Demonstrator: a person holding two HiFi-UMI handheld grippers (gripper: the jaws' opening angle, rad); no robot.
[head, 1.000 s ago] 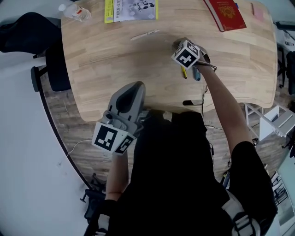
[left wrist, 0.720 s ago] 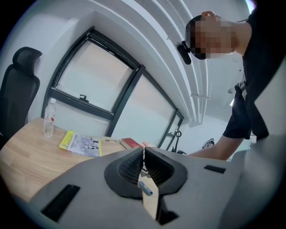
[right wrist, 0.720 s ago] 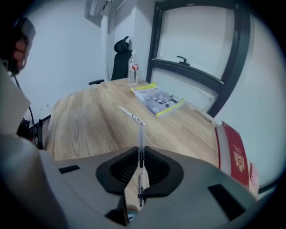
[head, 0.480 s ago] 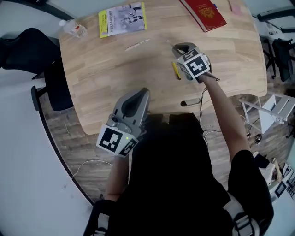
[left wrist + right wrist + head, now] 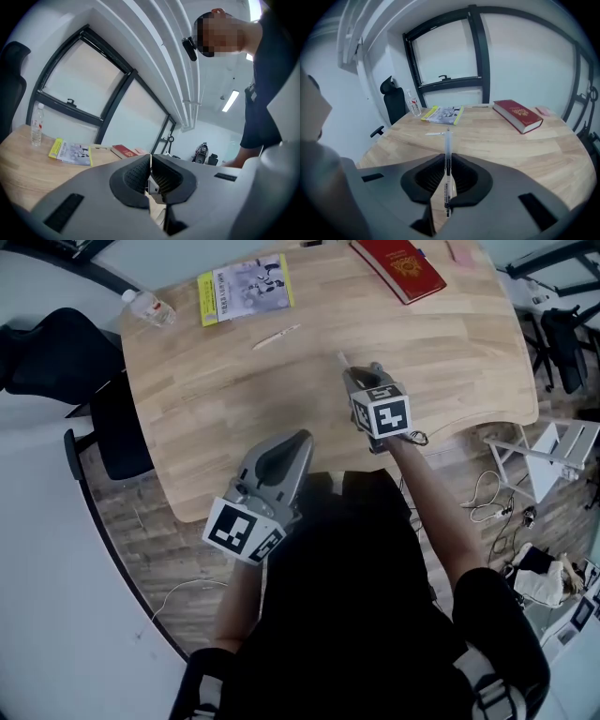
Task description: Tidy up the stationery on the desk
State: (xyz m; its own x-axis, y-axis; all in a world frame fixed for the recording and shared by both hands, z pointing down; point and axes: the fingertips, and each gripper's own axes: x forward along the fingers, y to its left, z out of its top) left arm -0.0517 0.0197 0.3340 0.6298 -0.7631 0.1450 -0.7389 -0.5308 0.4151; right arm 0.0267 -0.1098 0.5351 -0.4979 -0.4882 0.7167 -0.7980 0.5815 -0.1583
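My right gripper (image 5: 356, 376) hangs above the near middle of the wooden desk (image 5: 216, 399), shut on a slim clear-and-white pen (image 5: 447, 185). In the right gripper view the pen stands upright between the pads, its tip above the jaws; its tip (image 5: 341, 358) also shows in the head view. My left gripper (image 5: 298, 440) hovers over the desk's near edge, shut with nothing held; its pads meet in the left gripper view (image 5: 150, 164). A white pen (image 5: 275, 336) lies loose further back on the desk.
A yellow-edged booklet (image 5: 246, 287) and a water bottle (image 5: 148, 306) sit at the back left. A red book (image 5: 398, 266) and a small pink item (image 5: 461, 253) lie at the back right. A black chair (image 5: 56, 343) stands left of the desk.
My right gripper has risen off the desk with the pen and rolled. The yellow and blue pens and the black marker near it are no longer visible. My left gripper has edged forward.
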